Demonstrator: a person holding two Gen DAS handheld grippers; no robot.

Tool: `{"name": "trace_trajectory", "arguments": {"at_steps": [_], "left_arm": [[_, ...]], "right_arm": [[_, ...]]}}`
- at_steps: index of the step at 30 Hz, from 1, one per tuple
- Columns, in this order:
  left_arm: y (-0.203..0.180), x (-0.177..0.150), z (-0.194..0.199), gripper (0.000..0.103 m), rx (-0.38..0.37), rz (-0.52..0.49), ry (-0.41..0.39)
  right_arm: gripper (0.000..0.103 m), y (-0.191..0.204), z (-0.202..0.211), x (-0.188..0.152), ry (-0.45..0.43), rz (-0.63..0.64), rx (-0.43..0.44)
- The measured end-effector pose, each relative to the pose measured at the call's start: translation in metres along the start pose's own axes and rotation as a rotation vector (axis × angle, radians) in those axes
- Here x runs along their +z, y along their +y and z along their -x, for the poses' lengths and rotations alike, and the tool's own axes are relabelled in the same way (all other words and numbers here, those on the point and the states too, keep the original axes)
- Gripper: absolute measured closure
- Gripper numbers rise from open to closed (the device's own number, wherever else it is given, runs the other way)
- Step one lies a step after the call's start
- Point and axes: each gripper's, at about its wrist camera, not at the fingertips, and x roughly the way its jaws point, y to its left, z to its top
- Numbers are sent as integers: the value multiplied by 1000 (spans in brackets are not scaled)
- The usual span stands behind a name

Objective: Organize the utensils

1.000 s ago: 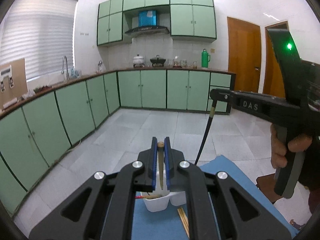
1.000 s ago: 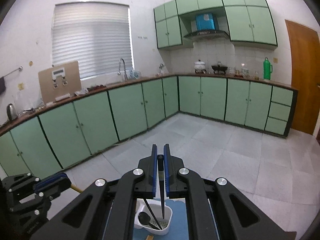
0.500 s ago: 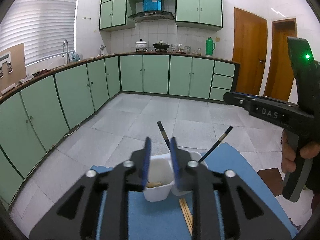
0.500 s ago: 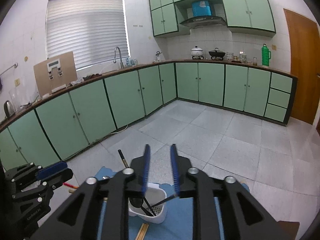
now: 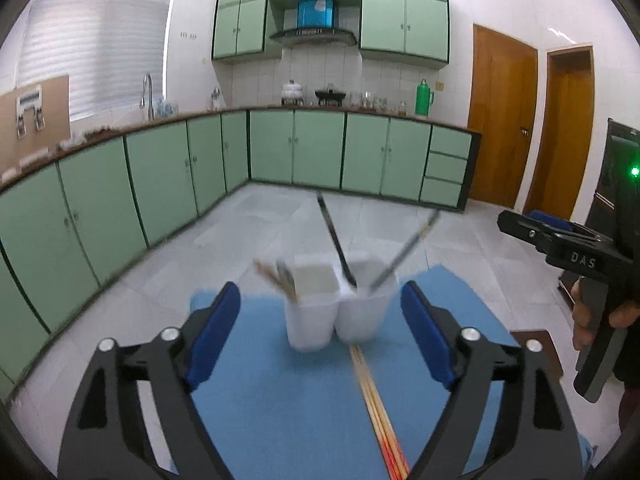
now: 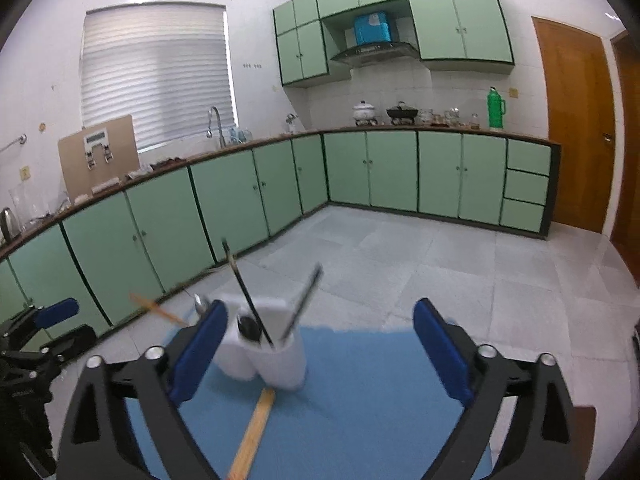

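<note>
A white two-compartment utensil holder (image 5: 336,308) stands on a blue mat (image 5: 312,408). Two black-handled utensils (image 5: 336,240) lean in its right compartment, and wooden-handled pieces (image 5: 276,276) stick out at its left. Loose wooden chopsticks (image 5: 376,404) lie on the mat in front of it. My left gripper (image 5: 320,328) is open and empty, just short of the holder. My right gripper (image 6: 316,344) is open and empty, with the holder (image 6: 264,356) between and beyond its fingers. The chopsticks (image 6: 254,432) also show in the right wrist view. The right gripper also shows in the left wrist view (image 5: 516,224).
The mat covers a small table; a brown stool (image 5: 536,348) stands at its right. Green kitchen cabinets (image 5: 280,152) line the far walls across a tiled floor. Two wooden doors (image 5: 532,128) are at the right.
Both grippers have opened wide and let go of the utensils they held, which now stand in the holder. Both have drawn back and lowered, so the holder and mat show more fully.
</note>
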Motion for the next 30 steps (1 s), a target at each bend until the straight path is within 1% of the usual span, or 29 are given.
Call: {"name": "trace_trajectory", "arguments": {"at_steps": [1, 4, 8, 13, 17, 20, 24, 30], "left_arm": [[0, -13, 1, 18, -11, 10, 20], [0, -47, 0, 17, -29, 31, 78], [1, -96, -3, 16, -46, 70, 162], [5, -151, -9, 16, -5, 69, 256], [17, -182, -14, 16, 25, 79, 317], [25, -196, -16, 16, 39, 95, 349], [31, -207, -18, 16, 82, 81, 376], [45, -213, -12, 16, 108, 109, 390]], "right_arm": [[6, 0, 5, -14, 7, -5, -15], [6, 2, 13, -42, 39, -13, -23], [6, 8, 19, -90, 120, -38, -21], [6, 20, 20, -148, 228, -51, -22], [6, 32, 18, -182, 296, -38, -28], [6, 42, 15, -204, 345, -44, -25], [7, 57, 12, -225, 390, -19, -25], [12, 75, 9, -235, 407, 25, -15]]}}
